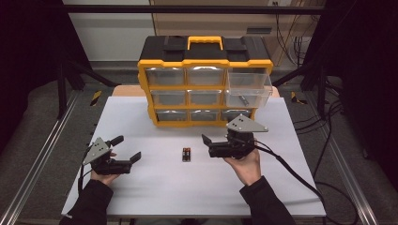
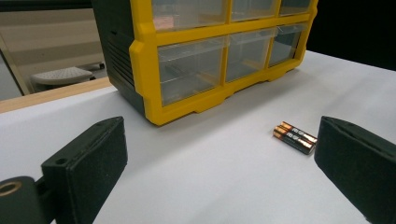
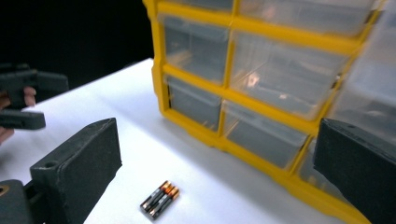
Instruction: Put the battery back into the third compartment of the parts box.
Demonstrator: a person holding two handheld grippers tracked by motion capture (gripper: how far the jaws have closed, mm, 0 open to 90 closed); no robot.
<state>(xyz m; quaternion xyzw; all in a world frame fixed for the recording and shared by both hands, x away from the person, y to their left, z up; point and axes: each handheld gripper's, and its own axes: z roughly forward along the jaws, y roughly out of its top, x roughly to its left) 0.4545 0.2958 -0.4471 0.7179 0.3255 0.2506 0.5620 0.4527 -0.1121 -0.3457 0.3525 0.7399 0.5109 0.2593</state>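
At the near edge of the tabletop (image 1: 141,197) the person's 2 forearms come in. The left gripper (image 1: 126,149) sits toward the near left corner, jaws spread wide and empty, pointing across the table toward the middle. It is best left parked there, since the work at this moment looks like a one-hand pick.

A little farther in, right of centre, the right gripper (image 1: 205,144) lies low over the surface with its jaws spread as wide as they go and nothing between them. Its tips point left toward the 2 batteries (image 1: 187,154), which lie side by side, touching, near the middle of the tabletop and apart from everything else. In the right gripper view the batteries (image 3: 160,199) lie ahead of the jaws and between their lines, slightly nearer the left one.

To take them cleanly, I judge it wise to centre the pair between the pads, lower until the pads nearly touch the surface, and close across the short width so both cells are pinched together and neither rolls off.

Beyond, near the far edge, stands the yellow drawer cabinet (image 1: 204,86). Its upper right drawer (image 1: 248,88) is pulled out, a likely place for the batteries.
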